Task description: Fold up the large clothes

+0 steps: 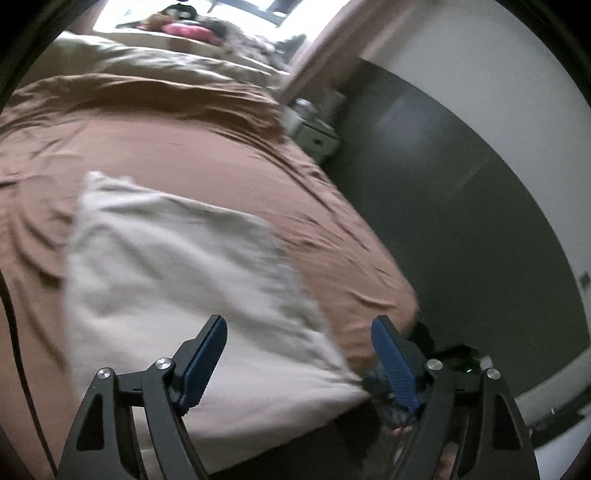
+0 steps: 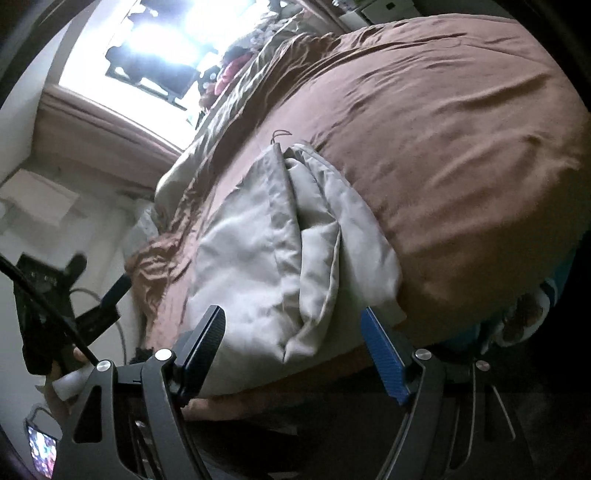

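Fingers (image 1: 207,354) of the left gripper (image 1: 299,360) stand wide apart with nothing between them, poised over the near end of the cloth; I cannot tell whether they touch it. Those of the right gripper (image 2: 293,352) are spread just as far, their fingers (image 2: 384,362) also empty, framing the cloth's near edge from above.

Largest in view is the bed (image 1: 155,147), covered by a wrinkled brown sheet (image 2: 443,140). On the sheet, by the bed's near edge, lies the cloth (image 1: 166,266), pale grey-beige and long, reaching from that edge toward the bed's middle. In the right wrist view the cloth (image 2: 258,251) shows one lengthwise flap doubled over the rest, with a hemmed seam running along it.

At the bed's far end sits a tan duvet (image 1: 140,62), bunched up. Beyond that lies something pink (image 1: 188,29), blurred.
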Demonstrator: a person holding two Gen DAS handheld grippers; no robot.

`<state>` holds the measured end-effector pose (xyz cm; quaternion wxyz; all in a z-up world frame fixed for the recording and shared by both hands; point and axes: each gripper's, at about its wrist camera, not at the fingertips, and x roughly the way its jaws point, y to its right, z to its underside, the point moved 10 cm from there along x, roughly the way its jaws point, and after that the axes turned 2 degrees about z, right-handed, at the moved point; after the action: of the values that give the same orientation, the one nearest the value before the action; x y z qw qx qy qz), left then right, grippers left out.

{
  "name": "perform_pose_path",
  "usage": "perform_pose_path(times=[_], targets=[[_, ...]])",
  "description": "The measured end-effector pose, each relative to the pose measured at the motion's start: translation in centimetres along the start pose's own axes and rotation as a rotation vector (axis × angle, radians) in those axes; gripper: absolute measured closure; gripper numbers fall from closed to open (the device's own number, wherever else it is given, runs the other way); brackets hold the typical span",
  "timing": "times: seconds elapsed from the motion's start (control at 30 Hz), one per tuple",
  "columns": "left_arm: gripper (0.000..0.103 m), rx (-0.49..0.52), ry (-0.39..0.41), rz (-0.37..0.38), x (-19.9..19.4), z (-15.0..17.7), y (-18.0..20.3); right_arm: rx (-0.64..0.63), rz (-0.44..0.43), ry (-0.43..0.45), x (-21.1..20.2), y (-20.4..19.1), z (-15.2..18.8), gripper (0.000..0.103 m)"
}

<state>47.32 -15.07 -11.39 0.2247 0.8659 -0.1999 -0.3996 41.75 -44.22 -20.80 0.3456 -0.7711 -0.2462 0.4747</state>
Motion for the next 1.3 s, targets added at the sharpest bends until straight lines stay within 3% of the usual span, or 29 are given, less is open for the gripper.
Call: perform_pose_path(times=[0.33, 0.47, 0.5, 0.57, 0.7, 0.8, 0.87, 0.93, 1.1, 1.3], targets=[[0.022, -0.149, 0.044, -0.216, -4.4, 3.2, -13.0, -0.111, 0.08, -0.147, 4.7, -0.9, -3.5, 0.028], [0.022, -0.241, 0.015, -0.236, -3.8, 5.9, -16.6, -0.138, 0.094, -0.208, 6.2, -1.3, -4.6, 0.028], [0.022, -0.254, 0.009, -0.231, -3.7, 6.4, -16.8, -0.142, 0.089, -0.221, 6.4, -1.5, -4.9, 0.028], [0.022, -0.275, -0.003, -0.224, -3.0, 7.5, -17.4, -0.158, 0.056, -0.26, 7.3, -2.5, -5.5, 0.039], [0.022, -0.302, -0.035, -0.184, -1.1, 9.1, -17.4, -0.189, 0.051, -0.352, 9.9, -3.2, -6.7, 0.043], [0.026, -0.307, -0.054, -0.157, -0.2, 9.9, -17.0, -0.191, 0.07, -0.4, 11.8, -3.1, -6.8, 0.061], [0.029, -0.3, -0.055, -0.168, -0.1, 9.9, -16.9, -0.21, 0.086, -0.398, 13.2, -3.3, -7.4, 0.087], [0.036, -0.303, -0.058, -0.165, -0.3, 9.9, -16.6, -0.245, 0.075, -0.365, 13.4, -4.1, -7.9, 0.095], [0.041, -0.29, -0.075, -0.139, -0.5, 8.6, -15.0, -0.337, 0.075, -0.254, 11.4, -6.1, -9.1, 0.098], [0.041, -0.243, -0.079, -0.113, 0.2, 8.1, -13.2, -0.301, 0.108, -0.229, 10.5, -3.1, -9.2, 0.098]])
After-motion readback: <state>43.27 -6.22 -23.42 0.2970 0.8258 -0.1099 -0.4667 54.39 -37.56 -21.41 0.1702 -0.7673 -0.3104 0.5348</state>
